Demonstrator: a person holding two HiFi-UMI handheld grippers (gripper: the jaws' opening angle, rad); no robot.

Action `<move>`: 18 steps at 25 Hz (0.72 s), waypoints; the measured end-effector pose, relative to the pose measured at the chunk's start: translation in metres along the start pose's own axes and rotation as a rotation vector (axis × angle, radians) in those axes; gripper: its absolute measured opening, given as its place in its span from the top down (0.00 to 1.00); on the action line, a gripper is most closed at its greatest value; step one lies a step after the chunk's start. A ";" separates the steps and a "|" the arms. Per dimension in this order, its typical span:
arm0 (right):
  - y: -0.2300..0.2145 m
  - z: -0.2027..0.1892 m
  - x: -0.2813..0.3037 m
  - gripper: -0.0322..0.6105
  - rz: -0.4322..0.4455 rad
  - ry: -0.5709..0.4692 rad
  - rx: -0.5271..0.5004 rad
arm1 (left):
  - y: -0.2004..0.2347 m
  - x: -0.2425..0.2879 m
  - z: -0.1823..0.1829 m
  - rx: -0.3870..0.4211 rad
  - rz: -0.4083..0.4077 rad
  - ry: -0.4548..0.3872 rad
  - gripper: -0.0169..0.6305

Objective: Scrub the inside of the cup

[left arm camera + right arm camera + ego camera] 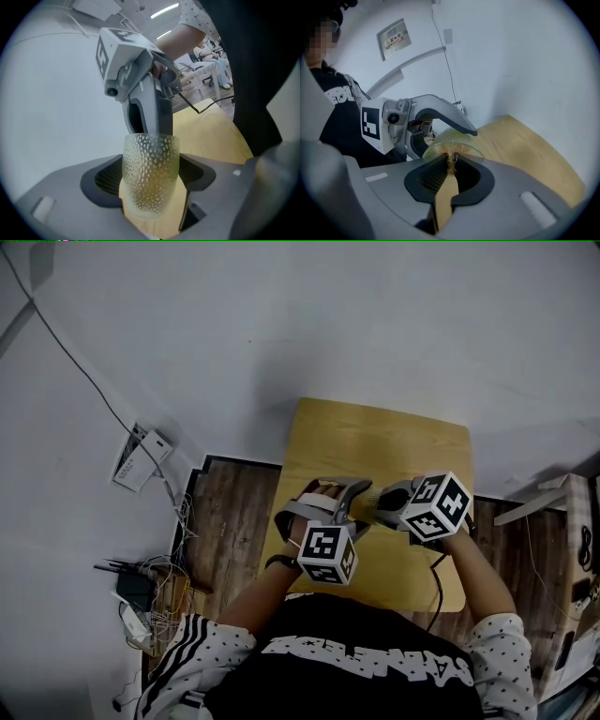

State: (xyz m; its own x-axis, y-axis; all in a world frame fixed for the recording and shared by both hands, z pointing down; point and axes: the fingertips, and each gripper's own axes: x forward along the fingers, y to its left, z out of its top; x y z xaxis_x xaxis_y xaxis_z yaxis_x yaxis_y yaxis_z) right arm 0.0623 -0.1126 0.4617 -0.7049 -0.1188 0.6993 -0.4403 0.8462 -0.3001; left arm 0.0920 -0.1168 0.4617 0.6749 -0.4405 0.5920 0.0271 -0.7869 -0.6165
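Observation:
A clear dimpled glass cup (151,173) sits between the jaws of my left gripper (151,183), which is shut on it and holds it above the yellow wooden table (375,442). My right gripper (447,180) is shut on the flat wooden handle of a brush (443,194). The brush's bristles (451,161) reach over the cup's rim (457,143) into its mouth. In the head view the left gripper (330,498) and the right gripper (373,509) meet over the table's near half, and the cup is mostly hidden between them.
A white wall rises behind the table. On the floor to the left lie a white box (141,457) and a tangle of cables and devices (141,592). A light wooden piece of furniture (577,549) stands at the right edge.

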 end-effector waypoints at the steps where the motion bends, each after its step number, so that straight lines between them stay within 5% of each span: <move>1: 0.000 0.000 0.001 0.88 0.027 -0.013 0.032 | -0.001 0.000 -0.001 0.006 -0.002 0.001 0.41; 18: 0.008 0.010 -0.002 0.88 0.394 -0.245 0.470 | -0.003 -0.007 -0.001 0.195 0.007 -0.013 0.41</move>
State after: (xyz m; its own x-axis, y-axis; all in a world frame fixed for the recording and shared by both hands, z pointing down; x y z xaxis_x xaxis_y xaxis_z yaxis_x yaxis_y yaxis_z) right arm 0.0543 -0.1111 0.4517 -0.9446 -0.0080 0.3283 -0.2803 0.5402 -0.7935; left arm 0.0868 -0.1121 0.4602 0.6847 -0.4390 0.5818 0.1644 -0.6846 -0.7101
